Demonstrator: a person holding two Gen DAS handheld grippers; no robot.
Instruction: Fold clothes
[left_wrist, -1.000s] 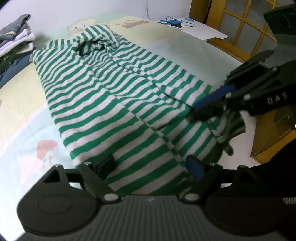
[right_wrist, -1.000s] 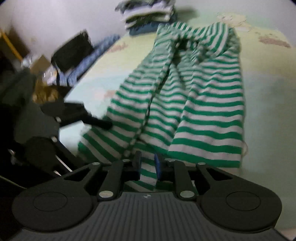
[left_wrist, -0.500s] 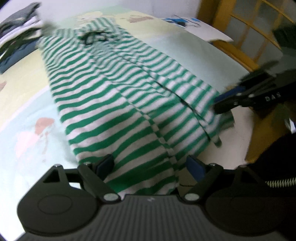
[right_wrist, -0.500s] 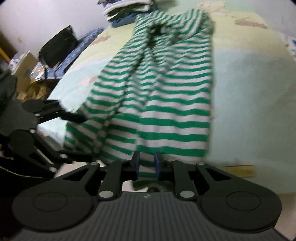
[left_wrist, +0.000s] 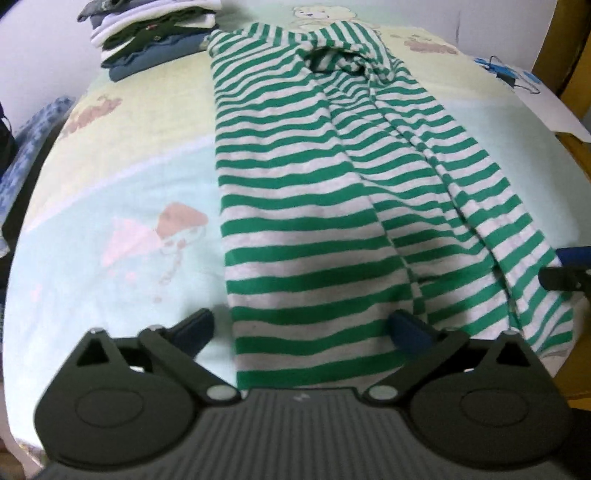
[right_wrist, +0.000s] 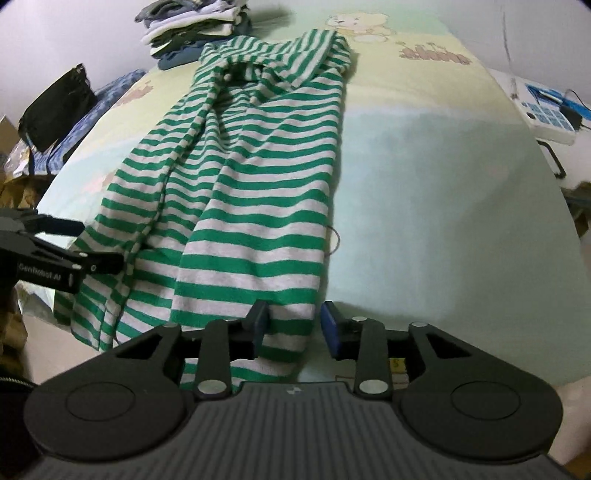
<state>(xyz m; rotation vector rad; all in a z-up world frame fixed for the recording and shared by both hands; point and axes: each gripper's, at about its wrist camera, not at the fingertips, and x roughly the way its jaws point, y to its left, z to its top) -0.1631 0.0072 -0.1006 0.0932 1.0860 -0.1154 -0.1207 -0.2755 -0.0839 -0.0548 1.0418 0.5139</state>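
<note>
Green-and-white striped garment (left_wrist: 325, 206) lies lengthwise on the bed (left_wrist: 110, 206), collar end far, hem hanging over the near edge. Left gripper (left_wrist: 301, 326): jaws spread wide over the hem's left part, not gripping. Right gripper (right_wrist: 293, 323): jaws parted around the hem's right corner, not pinching. Advice: close both on the hem, lift evenly, carry toward the collar, keeping edges aligned. Folded stack (left_wrist: 151, 33) sits beyond.
</note>
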